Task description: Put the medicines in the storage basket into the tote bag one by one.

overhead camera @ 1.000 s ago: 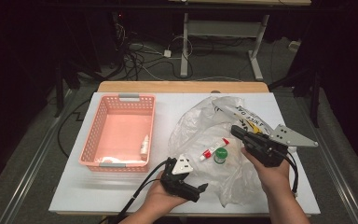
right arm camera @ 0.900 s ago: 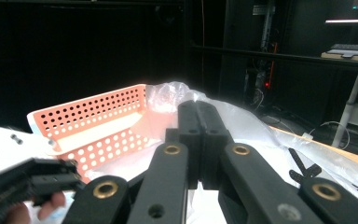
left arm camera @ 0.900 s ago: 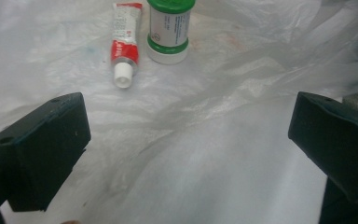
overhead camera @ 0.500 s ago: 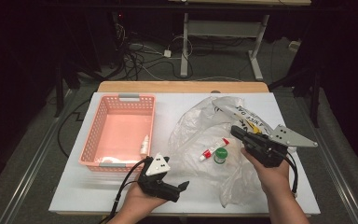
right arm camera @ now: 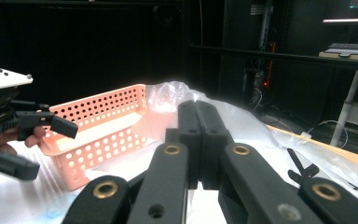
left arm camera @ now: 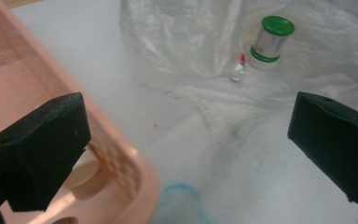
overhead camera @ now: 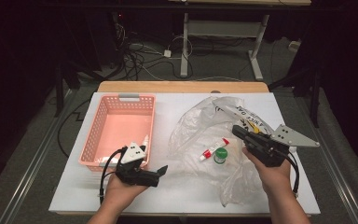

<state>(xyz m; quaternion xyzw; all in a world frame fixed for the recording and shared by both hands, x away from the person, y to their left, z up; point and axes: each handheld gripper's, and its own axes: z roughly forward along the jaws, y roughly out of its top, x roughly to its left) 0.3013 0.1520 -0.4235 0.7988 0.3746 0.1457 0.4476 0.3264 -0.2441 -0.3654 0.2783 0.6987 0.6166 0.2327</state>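
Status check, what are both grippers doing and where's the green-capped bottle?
Left hand-held gripper open beside pink basket. Right hand-held gripper shut, on the plastic bag. Green-capped bottle inside the bag, untouched.

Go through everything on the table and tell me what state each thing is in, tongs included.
Left tongs: open, empty.
Right tongs: shut, pinching the plastic bag.
Plastic bag: crumpled, lying flat.
Green-capped bottle: upright, capped, inside the bag.
Red and white tube: lying flat inside the bag.
Pink basket: upright, few items inside.

Bright lit table [overhead camera: 177, 105], dark surroundings, soft blurry close-ups
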